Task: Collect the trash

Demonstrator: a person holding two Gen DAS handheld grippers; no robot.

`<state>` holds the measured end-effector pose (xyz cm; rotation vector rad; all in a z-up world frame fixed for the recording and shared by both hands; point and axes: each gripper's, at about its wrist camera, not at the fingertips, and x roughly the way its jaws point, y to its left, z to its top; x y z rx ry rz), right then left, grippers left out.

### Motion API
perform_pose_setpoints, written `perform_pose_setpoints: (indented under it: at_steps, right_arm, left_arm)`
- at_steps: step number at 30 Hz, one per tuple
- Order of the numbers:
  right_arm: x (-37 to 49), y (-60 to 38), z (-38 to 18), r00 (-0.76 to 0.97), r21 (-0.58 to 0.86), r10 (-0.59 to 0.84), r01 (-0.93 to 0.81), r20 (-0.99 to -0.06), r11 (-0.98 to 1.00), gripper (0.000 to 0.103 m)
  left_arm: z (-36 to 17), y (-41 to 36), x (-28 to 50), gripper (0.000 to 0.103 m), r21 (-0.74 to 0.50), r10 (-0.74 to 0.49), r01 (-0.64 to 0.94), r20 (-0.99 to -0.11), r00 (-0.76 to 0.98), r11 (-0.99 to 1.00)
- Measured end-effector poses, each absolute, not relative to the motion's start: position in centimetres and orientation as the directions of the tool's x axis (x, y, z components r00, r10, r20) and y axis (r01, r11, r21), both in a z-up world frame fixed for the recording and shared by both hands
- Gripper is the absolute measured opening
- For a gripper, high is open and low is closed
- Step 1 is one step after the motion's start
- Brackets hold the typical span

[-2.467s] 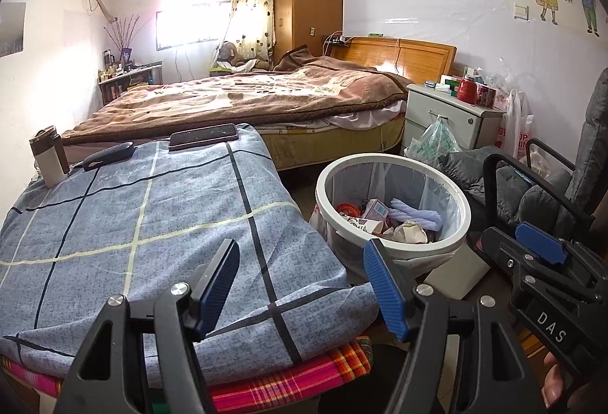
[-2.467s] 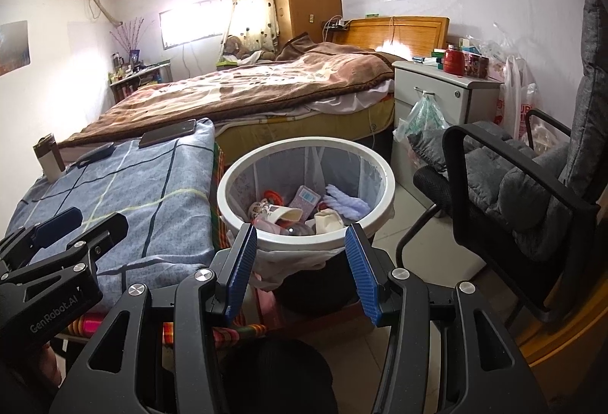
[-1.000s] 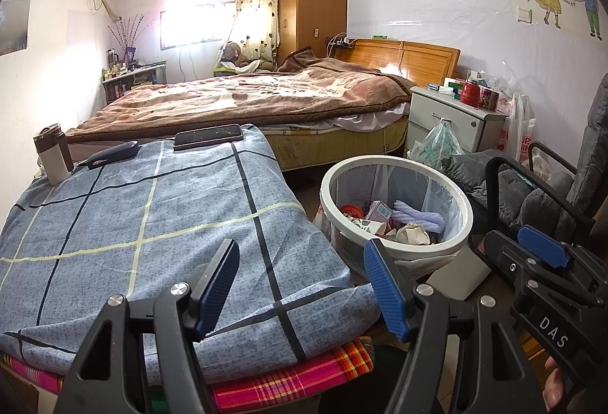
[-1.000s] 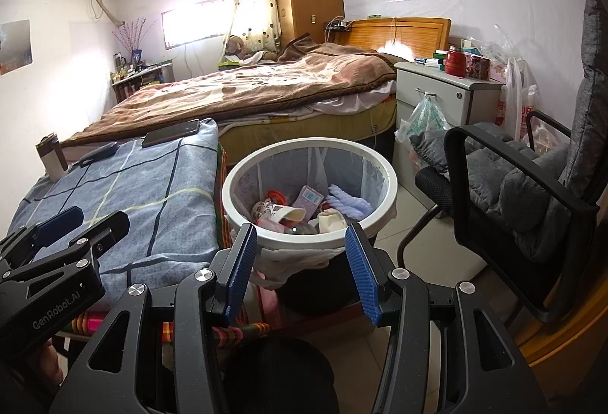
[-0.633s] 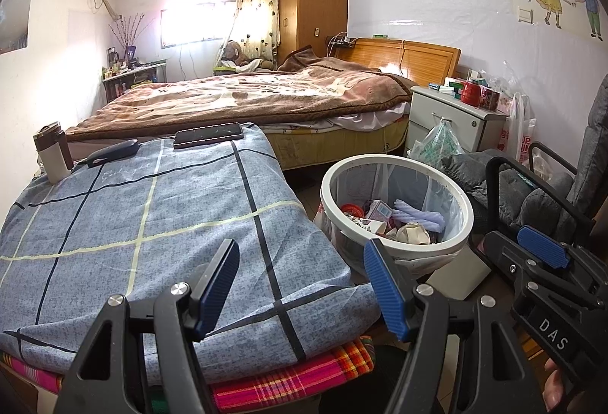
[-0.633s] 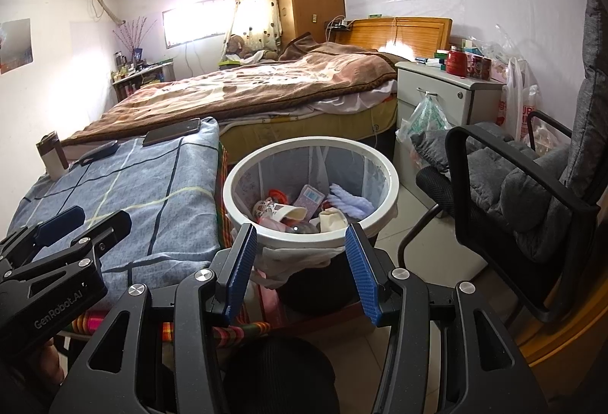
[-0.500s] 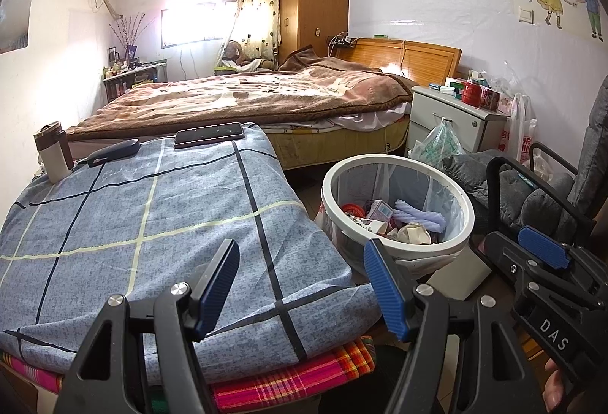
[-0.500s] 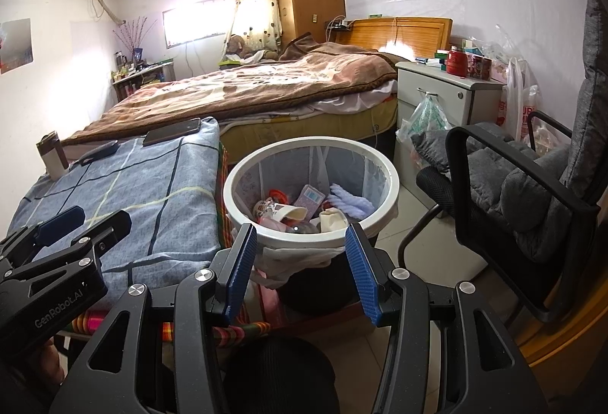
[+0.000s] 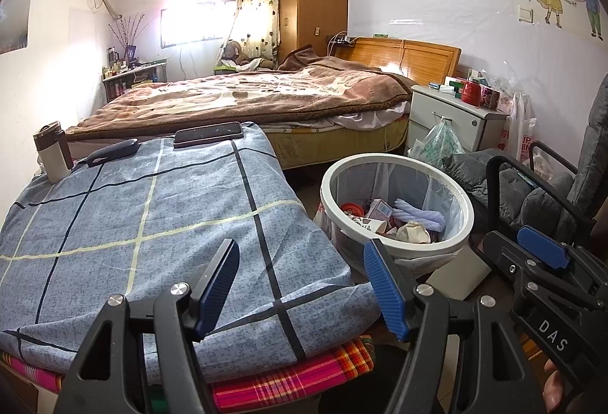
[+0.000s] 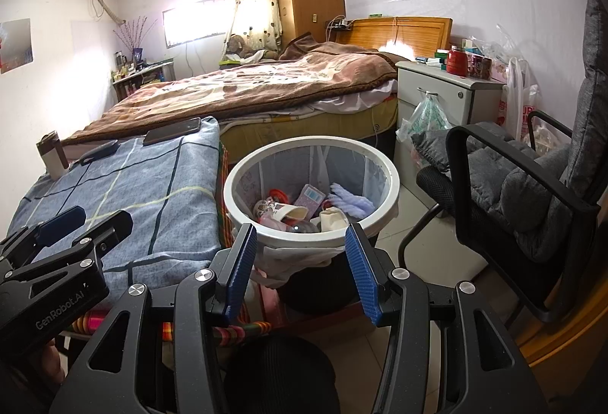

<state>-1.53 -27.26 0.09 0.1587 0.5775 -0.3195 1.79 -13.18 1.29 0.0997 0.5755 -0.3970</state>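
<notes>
A white-rimmed trash bin (image 9: 463, 197) (image 10: 391, 167) lined with a clear bag stands beside the table; inside lie a paper cup (image 10: 285, 213), a small pink box (image 10: 309, 198), a purple cloth (image 10: 351, 203) and other scraps. My left gripper (image 9: 302, 264) hangs open over the blue checked tablecloth (image 9: 133, 216), nothing between its blue pads. My right gripper (image 10: 302, 243) is open just in front of the bin's near rim, empty. Each gripper shows at the edge of the other's view.
On the table's far end lie a phone (image 9: 208, 134), a dark case (image 9: 112, 150) and a flask (image 9: 51, 155). A bed (image 9: 247, 98) is behind, a white nightstand (image 9: 452, 121) with a hanging bag, and a grey-cushioned black chair (image 10: 524, 193) at right.
</notes>
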Motion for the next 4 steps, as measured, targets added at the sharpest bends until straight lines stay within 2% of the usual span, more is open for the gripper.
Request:
perform_pose_setpoints:
  at_steps: [4]
  right_arm:
    - [-1.52, -27.26, 0.08, 0.790, 0.058, -0.251, 0.340, -0.559, 0.939, 0.051]
  left_arm:
    - [1.26, -13.25, 1.74, 0.070, -0.018, -0.340, 0.395, -0.548, 0.764, 0.918]
